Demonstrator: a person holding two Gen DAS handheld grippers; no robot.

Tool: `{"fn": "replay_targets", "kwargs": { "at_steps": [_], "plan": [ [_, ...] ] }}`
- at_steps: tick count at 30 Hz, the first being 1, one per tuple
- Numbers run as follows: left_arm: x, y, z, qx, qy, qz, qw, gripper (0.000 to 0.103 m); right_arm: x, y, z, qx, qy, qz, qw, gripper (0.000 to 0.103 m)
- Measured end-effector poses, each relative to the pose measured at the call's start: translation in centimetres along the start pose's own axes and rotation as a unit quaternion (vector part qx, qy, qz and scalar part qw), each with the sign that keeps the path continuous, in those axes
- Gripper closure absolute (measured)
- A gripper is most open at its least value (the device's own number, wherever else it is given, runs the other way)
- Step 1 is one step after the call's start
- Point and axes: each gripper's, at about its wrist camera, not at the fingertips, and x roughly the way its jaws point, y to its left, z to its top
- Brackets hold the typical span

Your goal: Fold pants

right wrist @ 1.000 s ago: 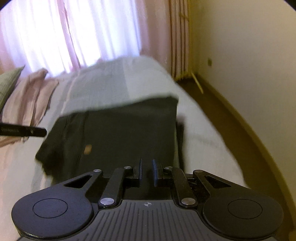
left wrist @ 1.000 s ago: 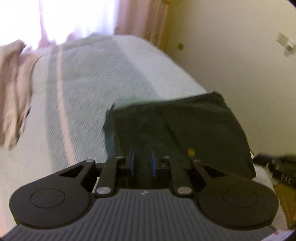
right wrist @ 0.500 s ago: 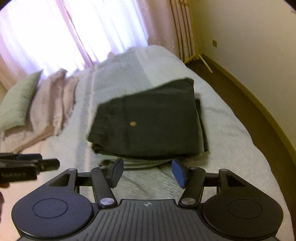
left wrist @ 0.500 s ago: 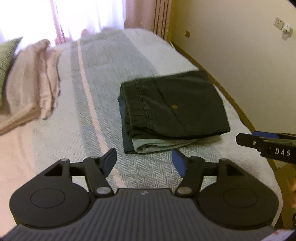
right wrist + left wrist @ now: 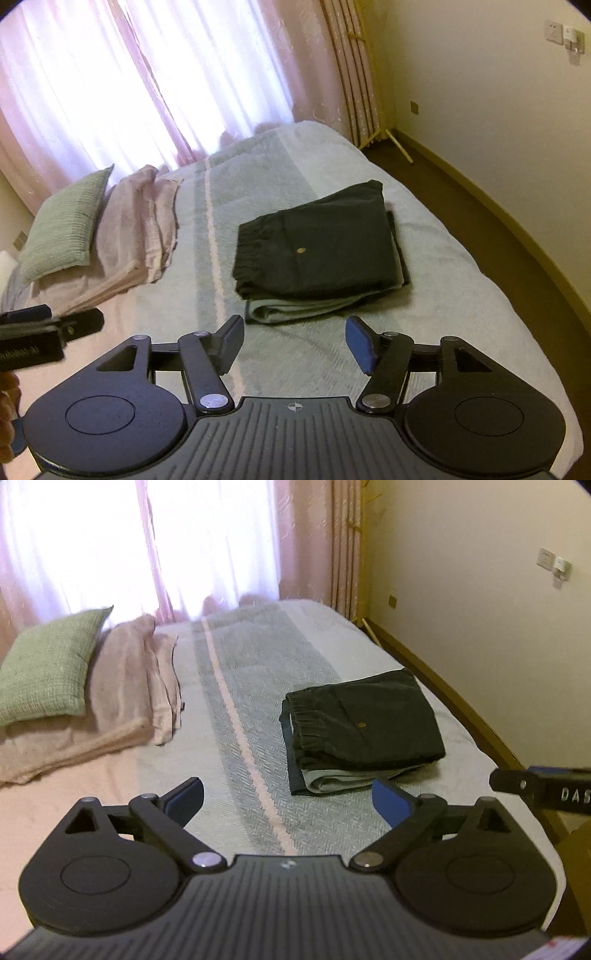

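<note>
Since the pants [image 5: 317, 251] already lie as a compact folded stack near the bed [image 5: 461, 295]'s right edge, you look finished with folding. Your left gripper [image 5: 288, 797] and right gripper [image 5: 295, 341] both hang clear with jaws spread, empty. Next, you'd only check the uneven lower layer.

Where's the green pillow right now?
The green pillow sits far left in both views, on the pink bedding near the curtains, well left of the folded pants.
</note>
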Motion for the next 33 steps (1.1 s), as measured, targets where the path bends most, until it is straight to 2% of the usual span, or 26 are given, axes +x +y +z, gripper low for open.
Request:
{"fn": "replay_targets", "kwargs": {
  "at_steps": [4,16,26,33],
  "plan": [
    [-3.5,0.9,-2.1,-0.008,-0.001,-0.03,0.9995,0.006,-3.3,1.8,-2.0,-0.002,-0.013,-0.003,1.0,0.044],
    [-10.7,3.1,-7.1,0.014,-0.011,-0.062,0.9979,0.006,-11.0,6.1,-8.2,-0.006,-0.03,-0.007,1.0,0.044],
    [-13.2,3.9,-9.0,0.023,-0.02,-0.07,0.9971,0.006,-13.9,8.5,-11.3,-0.02,-0.039,-0.008,0.999,0.044],
    [-13.4,3.7,-9.0,0.028,-0.024,-0.073,0.9966,0.006,-14.5,8.6,-11.5,-0.017,-0.044,-0.012,0.999,0.044]
  ]
}}
